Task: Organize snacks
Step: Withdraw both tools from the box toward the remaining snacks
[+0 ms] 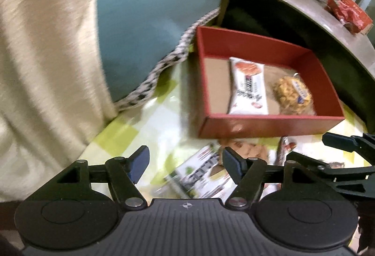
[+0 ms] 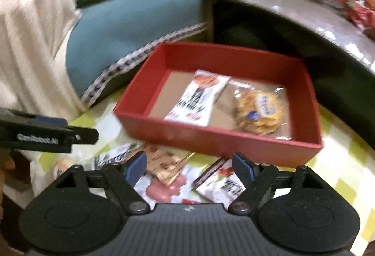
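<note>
Left tool (image 1: 185,163) agape, red box (image 1: 269,125), sofa (image 1: 145,28)

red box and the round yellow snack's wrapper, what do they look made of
Red box: likely paperboard, matte red walls with a bare brown floor like raw card. Round yellow snack's wrapper: probably thin clear plastic film, since the snack shows through and it glints; blur leaves this uncertain.

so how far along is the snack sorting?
Done: a white snack bar wrapper and a clear-wrapped yellow puffed cake lie in the red cardboard box. In hand: nothing; left gripper and right gripper are both open and empty. Left: several loose packets on the green-checked cloth in front of the box.
</note>
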A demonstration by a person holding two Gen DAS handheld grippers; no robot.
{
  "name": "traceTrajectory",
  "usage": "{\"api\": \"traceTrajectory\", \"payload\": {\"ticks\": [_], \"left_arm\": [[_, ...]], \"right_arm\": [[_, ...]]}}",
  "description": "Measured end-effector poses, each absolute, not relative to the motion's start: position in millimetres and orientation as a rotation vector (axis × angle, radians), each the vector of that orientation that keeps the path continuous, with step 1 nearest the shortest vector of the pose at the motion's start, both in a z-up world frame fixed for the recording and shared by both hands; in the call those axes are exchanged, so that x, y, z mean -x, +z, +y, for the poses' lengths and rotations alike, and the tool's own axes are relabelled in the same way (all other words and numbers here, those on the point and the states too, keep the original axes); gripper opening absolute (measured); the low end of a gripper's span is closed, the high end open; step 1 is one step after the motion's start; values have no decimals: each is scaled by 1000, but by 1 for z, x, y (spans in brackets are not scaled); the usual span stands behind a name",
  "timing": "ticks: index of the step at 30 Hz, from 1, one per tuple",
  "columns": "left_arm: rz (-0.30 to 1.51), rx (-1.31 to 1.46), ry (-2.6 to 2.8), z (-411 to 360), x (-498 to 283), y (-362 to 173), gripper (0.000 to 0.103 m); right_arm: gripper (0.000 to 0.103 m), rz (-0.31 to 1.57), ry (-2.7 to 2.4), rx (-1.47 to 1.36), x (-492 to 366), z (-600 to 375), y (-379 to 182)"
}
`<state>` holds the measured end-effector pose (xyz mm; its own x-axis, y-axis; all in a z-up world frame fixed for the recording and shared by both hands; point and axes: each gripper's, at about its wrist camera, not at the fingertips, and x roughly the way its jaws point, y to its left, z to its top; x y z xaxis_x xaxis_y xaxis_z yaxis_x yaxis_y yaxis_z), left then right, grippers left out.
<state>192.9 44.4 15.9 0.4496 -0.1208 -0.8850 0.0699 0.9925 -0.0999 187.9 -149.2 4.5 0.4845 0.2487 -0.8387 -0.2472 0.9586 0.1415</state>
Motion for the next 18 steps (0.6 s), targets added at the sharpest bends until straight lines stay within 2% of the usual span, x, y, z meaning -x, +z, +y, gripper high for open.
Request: {"api": "traceTrajectory", "payload": {"ticks": [8, 15, 18], "left_arm": [[1195, 62, -71, 73, -181, -3, 78], [1192, 40, -114, 74, -190, -9, 86], [1214, 3, -134, 70, -202, -24, 86]], "right_arm": [[86, 1073, 360, 31, -190, -130, -13], [86, 1117, 401, -9, -199, -129, -27], [86, 1109, 420, -11, -202, -128, -31]]}}
